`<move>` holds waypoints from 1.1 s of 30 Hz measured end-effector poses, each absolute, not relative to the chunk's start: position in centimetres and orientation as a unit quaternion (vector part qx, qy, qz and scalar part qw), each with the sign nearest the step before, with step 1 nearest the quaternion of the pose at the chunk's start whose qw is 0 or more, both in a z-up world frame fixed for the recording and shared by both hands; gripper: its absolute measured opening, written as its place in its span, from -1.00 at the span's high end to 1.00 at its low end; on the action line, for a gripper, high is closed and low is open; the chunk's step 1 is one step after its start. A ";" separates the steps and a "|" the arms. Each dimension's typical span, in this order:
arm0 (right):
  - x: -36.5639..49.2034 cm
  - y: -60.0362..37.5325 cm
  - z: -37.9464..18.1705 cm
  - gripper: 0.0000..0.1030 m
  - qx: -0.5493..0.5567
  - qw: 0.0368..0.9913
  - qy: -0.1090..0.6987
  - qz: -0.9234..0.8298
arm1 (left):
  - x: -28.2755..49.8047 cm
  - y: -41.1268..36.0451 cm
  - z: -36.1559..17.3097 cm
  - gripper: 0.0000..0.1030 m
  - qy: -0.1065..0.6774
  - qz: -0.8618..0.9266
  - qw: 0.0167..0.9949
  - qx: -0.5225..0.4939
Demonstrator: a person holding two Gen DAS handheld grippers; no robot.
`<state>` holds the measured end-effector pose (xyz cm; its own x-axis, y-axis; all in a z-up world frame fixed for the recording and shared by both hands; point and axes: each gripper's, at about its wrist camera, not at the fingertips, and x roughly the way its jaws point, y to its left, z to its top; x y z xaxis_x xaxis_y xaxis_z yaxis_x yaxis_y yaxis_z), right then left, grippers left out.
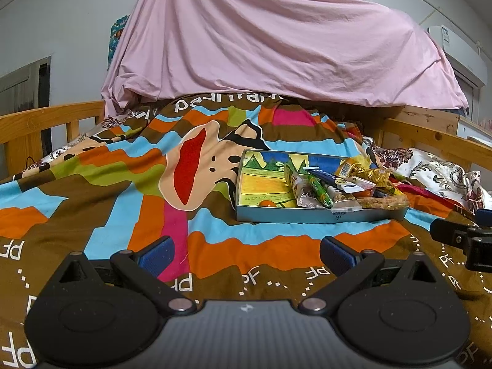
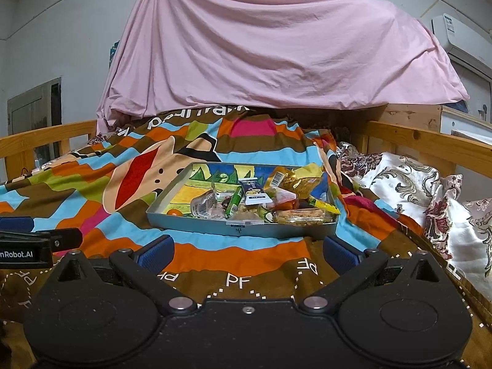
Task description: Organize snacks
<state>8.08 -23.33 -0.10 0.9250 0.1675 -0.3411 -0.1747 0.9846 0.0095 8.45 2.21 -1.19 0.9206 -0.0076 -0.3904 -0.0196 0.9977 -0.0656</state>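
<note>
Two released tongs, left (image 1: 244, 256) and right (image 2: 247, 253), facing a snack tray (image 2: 196, 226).
Tray's long axis runs left-right; only the right view shows its right wall.

Bare blanket (image 2: 246, 246) before tray (image 2: 190, 224)

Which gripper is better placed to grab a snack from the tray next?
Probably the right gripper: the tray lies straight ahead of its open jaws. From the left gripper, the tray lies off to the right.

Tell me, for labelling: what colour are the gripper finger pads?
Blue pads, clearest in the right wrist view.
</note>
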 end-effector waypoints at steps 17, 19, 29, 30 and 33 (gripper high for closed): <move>8.1 -23.3 -0.1 -0.99 -0.011 0.981 0.174 0.087 | 8.4 2.1 -1.3 -0.99 0.201 0.003 0.979 -0.032; 8.1 -23.3 -0.1 -0.99 -0.011 0.981 0.174 0.087 | 8.4 2.1 -1.3 -0.99 0.201 0.002 0.979 -0.032; 8.1 -23.3 -0.1 -0.99 -0.011 0.981 0.174 0.087 | 8.4 2.4 -1.5 -0.99 0.203 0.000 0.979 -0.029; 8.1 -23.3 -0.1 -0.99 -0.011 0.981 0.174 0.087 | 8.4 2.3 -1.5 -0.99 0.203 -0.001 0.979 -0.029; 8.1 -23.2 -0.1 -0.99 -0.011 0.981 0.175 0.087 | 8.4 2.4 -1.5 -0.99 0.203 0.000 0.979 -0.028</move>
<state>8.13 -23.24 -0.14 0.9237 0.1675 -0.3445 -0.1754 0.9845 0.0083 8.36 2.40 -1.52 0.9179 -0.0124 -0.3967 -0.0107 0.9984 -0.0559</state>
